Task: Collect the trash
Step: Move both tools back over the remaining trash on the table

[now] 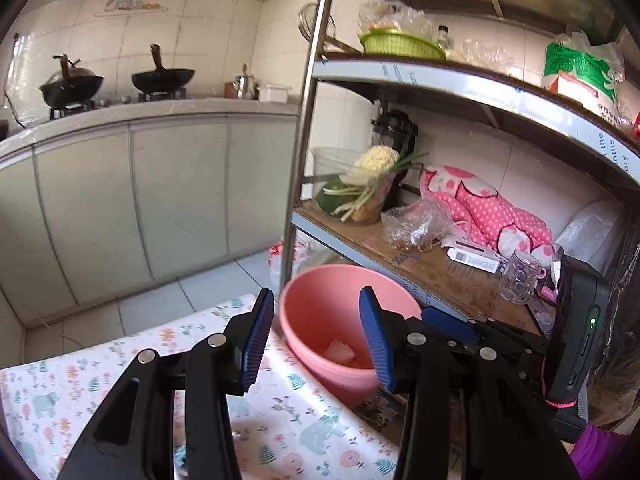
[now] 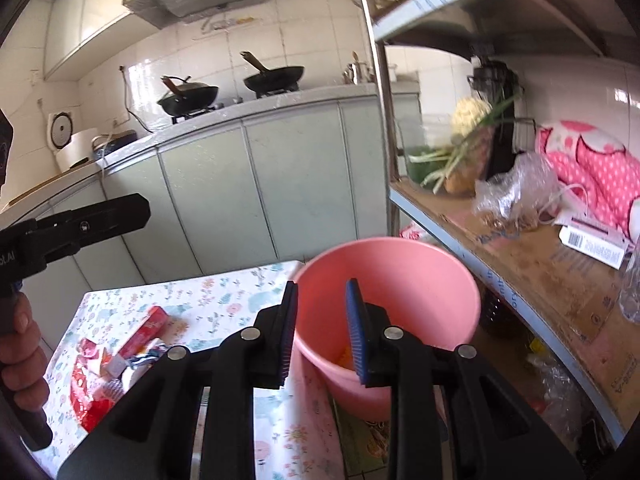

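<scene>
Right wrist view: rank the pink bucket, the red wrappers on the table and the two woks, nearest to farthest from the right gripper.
1. Pink bucket, just ahead of the right gripper.
2. Red wrappers, left on the table.
3. Woks, far counter.

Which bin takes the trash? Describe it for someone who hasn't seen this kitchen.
Find the metal shelf rack. At its foot, beside the floral-cloth table, stands a pink plastic bucket. It is the only round, open container at that level, with scraps already inside.

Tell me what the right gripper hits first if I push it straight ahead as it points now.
Most likely the pink bucket: the open right gripper points into its mouth, so it would probably meet the inner wall or bottom. Depth is hard to judge.
</scene>
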Motion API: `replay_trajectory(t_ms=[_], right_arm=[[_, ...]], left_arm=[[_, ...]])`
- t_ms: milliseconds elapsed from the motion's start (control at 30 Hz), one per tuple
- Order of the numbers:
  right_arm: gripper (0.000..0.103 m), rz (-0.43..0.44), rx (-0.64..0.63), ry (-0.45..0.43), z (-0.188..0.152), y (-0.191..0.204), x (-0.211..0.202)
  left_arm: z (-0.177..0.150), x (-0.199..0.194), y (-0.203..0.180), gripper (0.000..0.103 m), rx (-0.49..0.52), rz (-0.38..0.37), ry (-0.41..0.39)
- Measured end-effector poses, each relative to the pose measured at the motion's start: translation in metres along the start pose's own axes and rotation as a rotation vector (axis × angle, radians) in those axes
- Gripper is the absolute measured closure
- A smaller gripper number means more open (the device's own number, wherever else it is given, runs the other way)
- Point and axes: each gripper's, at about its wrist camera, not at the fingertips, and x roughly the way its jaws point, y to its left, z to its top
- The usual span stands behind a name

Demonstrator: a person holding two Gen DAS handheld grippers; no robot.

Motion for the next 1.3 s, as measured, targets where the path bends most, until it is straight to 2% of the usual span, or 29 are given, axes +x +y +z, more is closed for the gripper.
replay_trajectory(t_ms=[167,333,600,767,900,1067,1300], right_arm=[[0.078,0.013,-0.052,-0.029,0.0,0.028,-0.016],[0.078,0.029,-0.093,-0.032,-0.006,0.054,-0.027],[0.078,0.089,-0.07,-0.044,-0.014,0.073,-0.037],[0.078,0.124,-0.097,0.012,-0.02,0.084,-0.033],[0.078,0.142,-0.107,0.048,-0.028,0.091,-0.027],[0.078,0.16,-0.114,0.091,-0.035,0.099,-0.019],[0.078,0.171,-0.131,0.15,-0.047,0.103,-0.006]], left_arm=[[-0.007,-0.05,0.025,0.059,-0.029,0.064,-0.05],[-0.022,-0.096,0.05,0.059,-0.041,0.16,-0.089],[-0.053,-0.157,0.092,0.059,-0.063,0.333,-0.119],[-0.074,-0.182,0.125,0.059,-0.126,0.415,-0.108],[-0.094,-0.19,0.152,0.059,-0.194,0.471,-0.075],[-0.121,-0.182,0.178,0.059,-0.253,0.495,-0.011],[-0.157,-0.142,0.212,0.059,-0.345,0.459,0.115]])
